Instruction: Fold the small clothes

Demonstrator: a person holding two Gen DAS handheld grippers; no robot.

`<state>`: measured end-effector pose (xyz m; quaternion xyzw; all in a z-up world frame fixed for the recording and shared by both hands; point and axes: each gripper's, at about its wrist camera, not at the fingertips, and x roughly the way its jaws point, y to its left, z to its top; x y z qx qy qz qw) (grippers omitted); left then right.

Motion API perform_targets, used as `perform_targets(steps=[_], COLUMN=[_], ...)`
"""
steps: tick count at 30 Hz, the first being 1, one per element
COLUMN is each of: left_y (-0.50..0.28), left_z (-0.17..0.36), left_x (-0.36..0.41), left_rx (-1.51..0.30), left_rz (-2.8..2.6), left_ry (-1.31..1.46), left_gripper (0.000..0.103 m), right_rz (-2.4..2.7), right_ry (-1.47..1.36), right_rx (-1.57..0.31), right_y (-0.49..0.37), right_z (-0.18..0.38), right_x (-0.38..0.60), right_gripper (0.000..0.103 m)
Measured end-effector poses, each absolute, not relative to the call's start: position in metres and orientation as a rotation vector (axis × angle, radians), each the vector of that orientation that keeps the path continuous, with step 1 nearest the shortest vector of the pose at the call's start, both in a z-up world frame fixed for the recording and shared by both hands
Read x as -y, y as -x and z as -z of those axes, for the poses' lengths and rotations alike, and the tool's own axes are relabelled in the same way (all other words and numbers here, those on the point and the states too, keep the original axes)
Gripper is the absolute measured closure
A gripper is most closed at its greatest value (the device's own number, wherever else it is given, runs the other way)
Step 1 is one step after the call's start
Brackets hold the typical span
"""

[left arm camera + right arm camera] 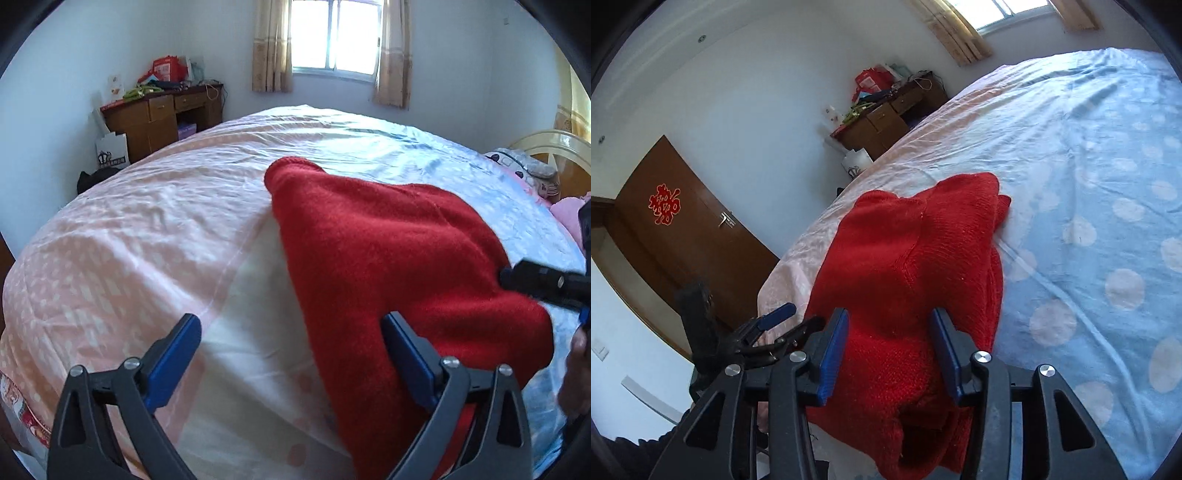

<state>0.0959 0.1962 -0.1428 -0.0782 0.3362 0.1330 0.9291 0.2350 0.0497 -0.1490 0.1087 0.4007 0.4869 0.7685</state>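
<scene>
Left wrist: sweater on bed

Daylight from the overexposed window lights both views brightly, glare whitening the bed cover and casting soft shadows in its creases, while fisheye distortion bends walls, dark vignetting rings the corners, and near surfaces are slightly blurred.

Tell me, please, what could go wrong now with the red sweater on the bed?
1. The red sweater lies near the bed edge; a pull could drag it off.
2. Both the left gripper and right gripper stand open, so its bunched layers may loosen.
</scene>
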Motion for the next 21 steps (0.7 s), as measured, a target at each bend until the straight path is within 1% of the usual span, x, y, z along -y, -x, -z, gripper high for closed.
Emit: perform_targets(steps=[2,4,5,6,11,14,17,21], left_y=[-0.092,-0.089,-0.088,-0.084,-0.072,-0.061,-0.052,-0.045], left_z=[0.142,0.134,0.129,0.121,0.094,0.074,0.057,0.045], left_x=[-0.195,-0.193,-0.19,-0.185,-0.168,-0.157,-0.148,-0.138], left_rx=[-0.687,-0.696,-0.699,-0.697,-0.641,-0.592,-0.545,-0.51], left_rz=[-0.27,-0.277,-0.285,-0.295,-0.266,-0.245,-0.235,-0.219], left_ry=[0.168,0.162,0.146,0.12,0.082,0.082,0.066,0.038], left_gripper=[0.001,0.001,0.001,0.001,0.001,0.001,0.001,0.001], right_rz=[-1.031,-0.996,-0.94,-0.897,-0.761,-0.706,-0.71,-0.733], right_ry=[-0.185,-0.197,-0.191,-0.175,-0.048,0.016,0.077,0.104], right_rx=[-0.833,-0.825,-0.812,-0.797,-0.632,-0.547,-0.468,-0.438], right_y=[-0.231,-0.23,-0.227,-0.221,-0.184,-0.16,-0.137,-0.123], right_z=[0.146,0.143,0.137,0.131,0.092,0.076,0.061,0.053], right_x=[-0.048,-0.039,-0.032,-0.027,-0.009,-0.003,-0.004,-0.007], right_gripper=[0.056,0.055,0.052,0.046,0.043,0.034,0.033,0.033])
